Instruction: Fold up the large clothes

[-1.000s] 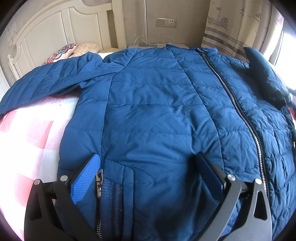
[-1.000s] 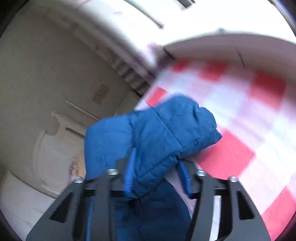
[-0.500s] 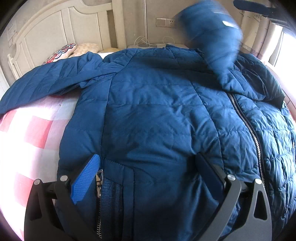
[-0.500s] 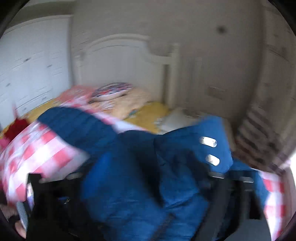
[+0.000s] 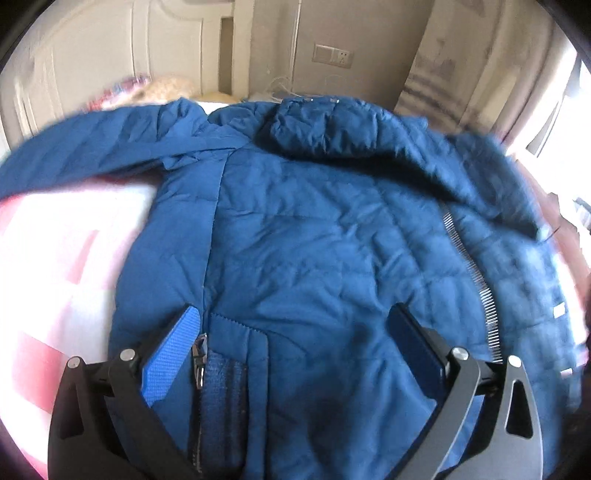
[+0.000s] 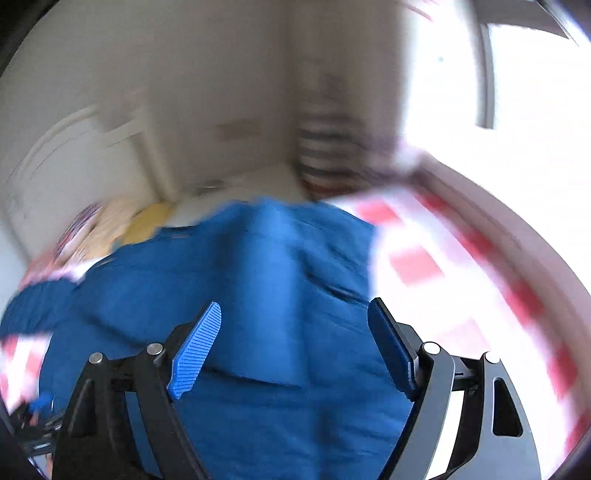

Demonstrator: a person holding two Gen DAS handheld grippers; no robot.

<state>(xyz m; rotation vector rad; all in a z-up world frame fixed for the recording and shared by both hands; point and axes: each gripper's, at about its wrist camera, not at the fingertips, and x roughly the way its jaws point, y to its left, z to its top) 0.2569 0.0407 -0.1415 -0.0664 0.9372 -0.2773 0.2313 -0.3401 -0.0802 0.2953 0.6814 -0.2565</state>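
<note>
Bed cover [image 5: 48, 266]: pink-and-white check, spread over the bed.
Headboard [image 5: 92, 62]: cream, panelled, against the far wall.
Pillows [image 5: 147, 88]: patterned and pale ones below the headboard, blurred.
Wall [image 5: 369, 33]: beige, carries a wall socket [image 5: 332, 58]; white cables hang below it.
Curtain [image 5: 436, 77]: striped, at right.
Window [image 6: 524, 81]: blown-out daylight, right side.
</note>
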